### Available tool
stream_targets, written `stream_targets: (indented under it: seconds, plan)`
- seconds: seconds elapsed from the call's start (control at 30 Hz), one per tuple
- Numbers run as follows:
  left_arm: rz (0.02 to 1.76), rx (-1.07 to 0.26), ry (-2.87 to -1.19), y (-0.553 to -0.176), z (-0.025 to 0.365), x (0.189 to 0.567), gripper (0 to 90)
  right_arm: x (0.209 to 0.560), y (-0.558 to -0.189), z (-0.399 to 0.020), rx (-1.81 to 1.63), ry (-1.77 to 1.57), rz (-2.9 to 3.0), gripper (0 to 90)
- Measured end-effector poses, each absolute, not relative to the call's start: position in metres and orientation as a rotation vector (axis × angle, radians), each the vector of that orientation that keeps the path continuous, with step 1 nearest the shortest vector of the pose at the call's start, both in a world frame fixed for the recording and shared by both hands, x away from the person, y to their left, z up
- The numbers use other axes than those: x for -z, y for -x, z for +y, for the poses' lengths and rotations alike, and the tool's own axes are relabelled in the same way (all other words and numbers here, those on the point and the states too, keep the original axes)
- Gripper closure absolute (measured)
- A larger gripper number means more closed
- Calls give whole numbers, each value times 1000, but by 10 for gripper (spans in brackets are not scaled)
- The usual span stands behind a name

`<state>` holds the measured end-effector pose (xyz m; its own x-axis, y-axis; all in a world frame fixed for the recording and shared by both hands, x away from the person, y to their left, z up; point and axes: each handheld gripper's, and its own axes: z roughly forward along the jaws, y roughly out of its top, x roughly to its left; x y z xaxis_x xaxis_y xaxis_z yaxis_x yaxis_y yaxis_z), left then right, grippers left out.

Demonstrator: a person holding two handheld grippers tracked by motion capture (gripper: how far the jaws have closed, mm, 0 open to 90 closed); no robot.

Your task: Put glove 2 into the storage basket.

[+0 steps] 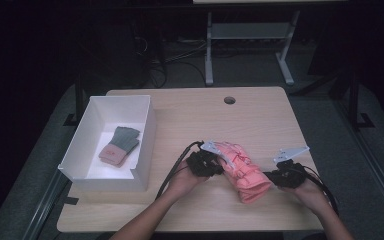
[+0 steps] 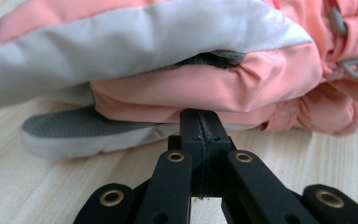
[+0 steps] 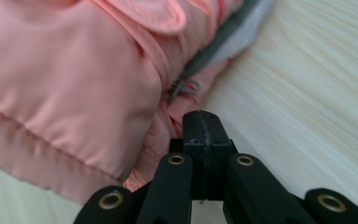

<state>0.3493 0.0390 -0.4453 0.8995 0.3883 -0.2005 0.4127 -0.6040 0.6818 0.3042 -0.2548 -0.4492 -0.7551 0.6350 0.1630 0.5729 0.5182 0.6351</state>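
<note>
Salmon-pink padded fabric with grey lining, apparently a pair of ski gloves (image 1: 240, 172) stacked near the front middle of the wooden table (image 1: 180, 107), flanked by the left gripper (image 1: 214, 165) and the right gripper (image 1: 275, 176), each with jaws pressed together on nothing and tips nudged against the bundle's lower edge. Best handled by parting both claws, pinching the stacked cuffs low and together, then lifting level toward the white box (image 1: 145, 131) at the left, already holding a grey-and-pink folded glove (image 1: 120, 145).
</note>
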Motion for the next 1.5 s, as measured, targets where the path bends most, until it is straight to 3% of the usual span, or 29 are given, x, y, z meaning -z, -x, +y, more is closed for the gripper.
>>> stream_targets:
  seconds: [0.5, 0.9, 1.27, 1.5]
  plan:
    - [547, 113, -2240, -363, 52, 448, 898, 449, -292, -220, -1130, -933, 2754, 900]
    - [553, 89, -2279, -368, 69, 448, 897, 450, -289, -184, -1196, -837, 2808, 900]
    - [638, 59, -2288, -378, 89, 445, 897, 450, -290, -155, -1205, -783, 2807, 900]
    - [728, 42, -2267, -379, 100, 431, 876, 444, -285, -166, -1230, -802, 2767, 900]
